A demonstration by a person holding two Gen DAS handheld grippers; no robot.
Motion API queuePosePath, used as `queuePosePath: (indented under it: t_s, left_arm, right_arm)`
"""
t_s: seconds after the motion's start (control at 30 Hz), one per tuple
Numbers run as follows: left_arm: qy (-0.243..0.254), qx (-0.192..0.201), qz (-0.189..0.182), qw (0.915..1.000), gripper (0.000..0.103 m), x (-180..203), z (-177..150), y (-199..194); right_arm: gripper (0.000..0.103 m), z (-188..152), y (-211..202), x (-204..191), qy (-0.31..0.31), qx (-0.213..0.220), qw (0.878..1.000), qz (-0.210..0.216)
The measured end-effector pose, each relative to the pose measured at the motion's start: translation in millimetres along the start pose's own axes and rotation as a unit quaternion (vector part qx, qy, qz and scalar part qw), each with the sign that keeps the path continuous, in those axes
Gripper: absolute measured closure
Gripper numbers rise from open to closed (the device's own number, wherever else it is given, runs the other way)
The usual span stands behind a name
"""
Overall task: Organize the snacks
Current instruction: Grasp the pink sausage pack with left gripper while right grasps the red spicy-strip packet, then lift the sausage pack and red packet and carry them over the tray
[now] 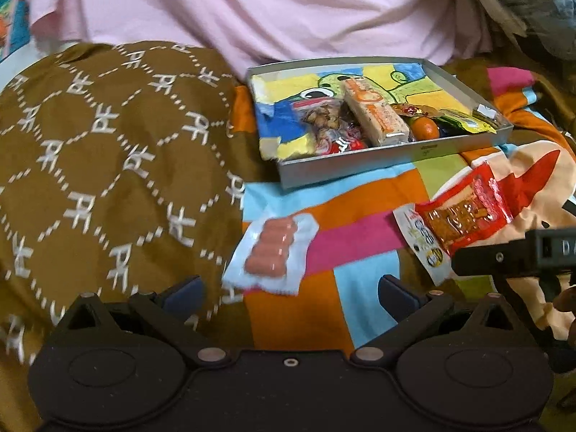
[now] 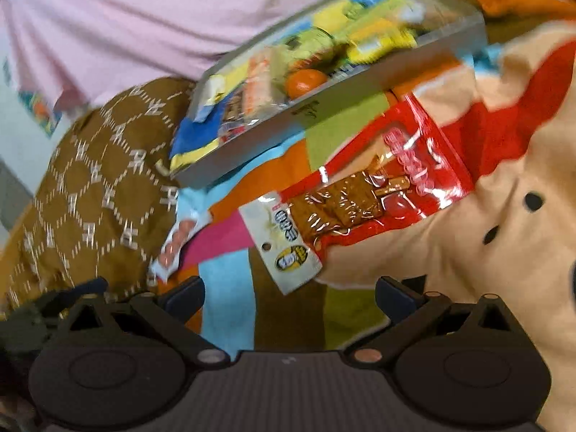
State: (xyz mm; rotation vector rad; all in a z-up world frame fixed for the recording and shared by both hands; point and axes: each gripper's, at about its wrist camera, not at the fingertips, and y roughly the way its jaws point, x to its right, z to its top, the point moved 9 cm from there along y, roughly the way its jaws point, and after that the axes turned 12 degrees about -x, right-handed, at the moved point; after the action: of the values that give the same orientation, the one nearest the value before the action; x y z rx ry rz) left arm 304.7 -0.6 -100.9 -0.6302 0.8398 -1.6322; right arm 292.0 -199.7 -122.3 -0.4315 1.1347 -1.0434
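A shallow grey box rests on a colourful patchwork blanket and holds several snacks: an orange-and-white bar, a small orange fruit and mixed packets. A pale blue packet of pink sausages lies just ahead of my left gripper, which is open and empty. A red packet of brown tofu squares lies on top of a white packet, close in front of my right gripper, also open and empty. The same box sits tilted farther off in the right wrist view.
A brown cloth with a white diamond pattern is heaped on the left. Pink fabric lies behind the box. A beige and red cartoon print covers the blanket on the right. The right gripper's body reaches in from the right edge.
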Motion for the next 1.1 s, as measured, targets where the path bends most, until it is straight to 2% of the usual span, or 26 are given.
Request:
queuePosePath:
  t_s: [0.13, 0.23, 0.47, 0.57, 0.67, 0.73, 0.83, 0.9, 0.97, 1.1]
  left_arm:
    - [0.014, -0.010, -0.013, 0.9998, 0.001, 0.0, 19.0, 20.5]
    - [0.019, -0.027, -0.025, 0.9991, 0.001, -0.4, 28.9, 38.7]
    - [0.034, -0.050, -0.031, 0.9977, 0.001, -7.6, 36.8, 64.8]
    - [0.028, -0.077, -0.045, 0.9956, 0.001, -11.6, 36.0, 79.6]
    - [0.019, -0.075, -0.054, 0.9956, 0.001, -14.0, 38.3, 83.0]
    - [0.005, -0.077, -0.064, 0.9950, 0.006, -13.7, 39.6, 82.4]
    - [-0.015, -0.090, -0.077, 0.9928, 0.017, -11.4, 37.3, 80.1]
    - [-0.034, -0.099, -0.092, 0.9903, 0.028, -9.6, 35.1, 78.4]
    - [-0.052, -0.099, -0.094, 0.9893, 0.034, -8.7, 33.4, 75.3]
    - [-0.072, -0.097, -0.090, 0.9886, 0.037, -3.8, 28.8, 67.1]
  right_arm:
    - [0.000, 17.8, 8.7, 13.8, 0.057, 0.011, 0.997, 0.041]
    - [0.000, 31.7, 12.0, 25.7, 0.088, 0.030, 0.994, 0.053]
    - [0.000, 48.9, 23.6, 41.0, 0.152, 0.042, 0.984, 0.079]
    - [0.000, 54.0, 24.6, 45.8, 0.176, 0.043, 0.979, 0.090]
    - [0.000, 56.5, 25.3, 51.9, 0.195, 0.040, 0.975, 0.098]
    - [0.001, 56.6, 25.8, 52.9, 0.198, 0.037, 0.975, 0.098]
    - [0.009, 54.3, 24.8, 54.9, 0.201, 0.037, 0.975, 0.087]
    - [0.011, 53.2, 23.9, 56.6, 0.206, 0.036, 0.974, 0.082]
    - [0.014, 52.3, 23.0, 58.5, 0.213, 0.037, 0.973, 0.085]
    - [0.021, 48.9, 20.0, 63.2, 0.222, 0.037, 0.971, 0.080]
